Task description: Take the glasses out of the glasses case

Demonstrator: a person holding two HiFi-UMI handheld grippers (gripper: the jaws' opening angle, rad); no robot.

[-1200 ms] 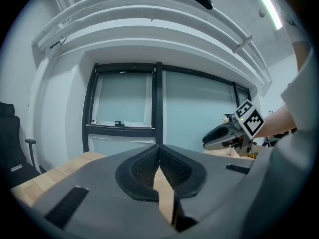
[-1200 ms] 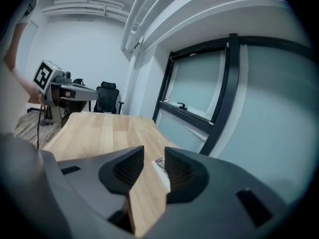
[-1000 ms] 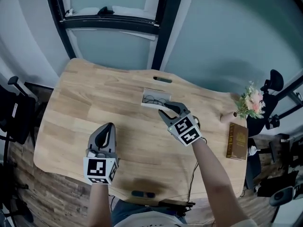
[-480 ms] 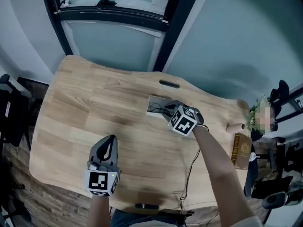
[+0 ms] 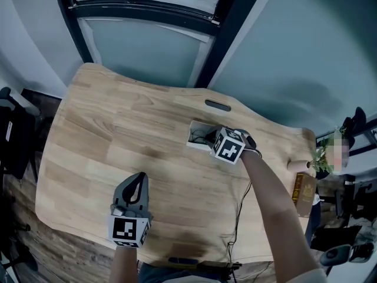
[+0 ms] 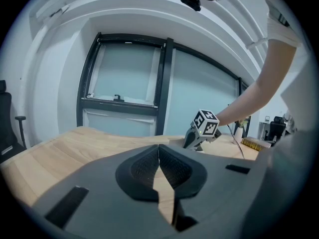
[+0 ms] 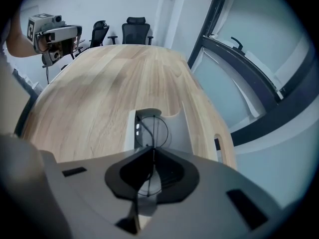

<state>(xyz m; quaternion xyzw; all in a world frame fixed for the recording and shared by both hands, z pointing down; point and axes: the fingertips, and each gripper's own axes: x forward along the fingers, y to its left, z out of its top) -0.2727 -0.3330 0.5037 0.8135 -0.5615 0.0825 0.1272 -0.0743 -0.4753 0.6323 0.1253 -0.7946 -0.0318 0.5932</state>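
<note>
A white open glasses case (image 5: 196, 135) lies on the wooden table (image 5: 118, 128), right of its middle. Thin black wire glasses (image 7: 155, 128) rest inside the case (image 7: 179, 126). My right gripper (image 5: 213, 141) points steeply down into it. Its jaws have just been closing, and the tips (image 7: 152, 148) now meet on the glasses' thin frame near the bridge. Well apart from the case, my left gripper (image 5: 139, 178) hovers near the table's front edge, shut with nothing between its jaws (image 6: 159, 146). The right gripper (image 6: 191, 141) also shows in the left gripper view.
A brown book (image 5: 303, 194) and a vase of flowers (image 5: 321, 158) stand at the table's right end. A cable slot (image 5: 218, 105) lies behind the case. Office chairs (image 7: 135, 30) stand beyond the far end. A dark window frame (image 5: 147, 13) runs behind the table.
The right gripper has dropped onto the case, tipped steeply downward, and its jaws have closed around the glasses frame. The left gripper has sunk a little toward the table.
</note>
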